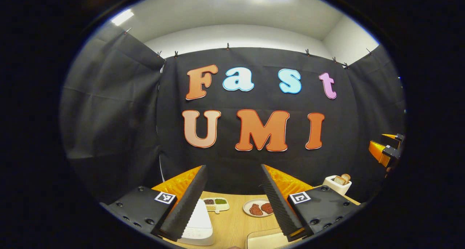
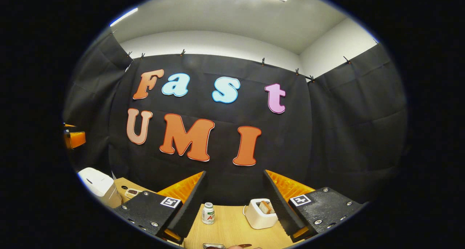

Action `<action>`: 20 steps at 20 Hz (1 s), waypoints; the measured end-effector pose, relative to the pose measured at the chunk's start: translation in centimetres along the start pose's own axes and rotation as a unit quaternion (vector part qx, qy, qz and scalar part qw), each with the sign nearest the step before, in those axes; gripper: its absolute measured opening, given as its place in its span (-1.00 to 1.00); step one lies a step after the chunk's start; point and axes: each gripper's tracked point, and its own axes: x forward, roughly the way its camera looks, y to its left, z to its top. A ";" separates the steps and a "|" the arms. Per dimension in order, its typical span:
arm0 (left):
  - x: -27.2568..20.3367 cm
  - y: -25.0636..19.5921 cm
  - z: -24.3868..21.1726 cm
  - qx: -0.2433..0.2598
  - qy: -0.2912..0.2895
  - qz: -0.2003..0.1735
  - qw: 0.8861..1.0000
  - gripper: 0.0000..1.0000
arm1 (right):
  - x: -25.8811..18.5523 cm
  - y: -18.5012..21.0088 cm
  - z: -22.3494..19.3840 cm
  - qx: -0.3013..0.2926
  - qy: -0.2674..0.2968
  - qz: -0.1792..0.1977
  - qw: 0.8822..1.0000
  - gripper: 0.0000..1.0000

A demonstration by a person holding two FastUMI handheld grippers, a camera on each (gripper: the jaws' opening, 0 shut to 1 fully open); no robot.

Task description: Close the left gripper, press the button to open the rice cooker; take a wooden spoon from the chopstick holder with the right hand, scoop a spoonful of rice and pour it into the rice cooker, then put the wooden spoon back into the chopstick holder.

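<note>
A: Both raised, both spread wide, nothing held. Left hand-held gripper [image 1: 230, 172] is seen above the rice cooker [image 1: 198, 225], lid still down, on the surface [image 1: 232, 223].

B: Risk noted: fingers must be shut first, or the button could be straddled and missed. Button can't be made out.

A: Right hand-held gripper [image 2: 234, 178] is pointed at the toaster [image 2: 259, 212] and a small bottle [image 2: 208, 212]. Chopstick holder not located, so a blind reach could knock the bottle over.

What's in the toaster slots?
Toast slices stick up out of the white toaster, also visible in the left gripper view. Their lower parts are hidden inside the slots.
</note>
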 end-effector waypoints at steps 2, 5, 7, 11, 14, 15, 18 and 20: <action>0.4 0.4 0.1 -0.002 0.001 0.002 1.000 0.97 | 0.1 -0.2 0.0 0.000 0.001 -0.001 1.000 0.87; 0.7 0.9 0.5 0.000 -0.004 0.001 1.000 0.97 | 0.5 -0.4 -0.3 0.002 0.004 -0.005 1.000 0.87; 0.9 1.8 1.0 0.007 -0.009 0.004 1.000 0.97 | 0.5 -0.4 -0.5 0.002 0.007 -0.004 1.000 0.87; 1.0 3.7 1.6 0.014 -0.015 0.020 1.000 0.96 | 0.9 -0.6 -0.9 -0.001 0.012 -0.007 1.000 0.87; 1.1 4.9 1.6 0.017 -0.012 0.029 0.999 0.94 | 1.4 -0.5 -1.0 0.001 0.014 -0.008 1.000 0.87; 1.1 5.4 1.7 0.019 -0.010 0.034 0.999 0.92 | 1.4 -0.5 -1.2 0.003 0.015 -0.007 1.000 0.87; 1.0 5.9 1.2 0.024 -0.001 0.037 0.999 0.25 | 1.6 -0.3 -1.9 0.005 0.021 -0.006 1.000 0.87; 1.1 7.5 1.0 0.039 0.004 0.071 0.997 -0.47 | 1.7 0.0 -2.3 0.006 0.027 -0.002 1.000 0.87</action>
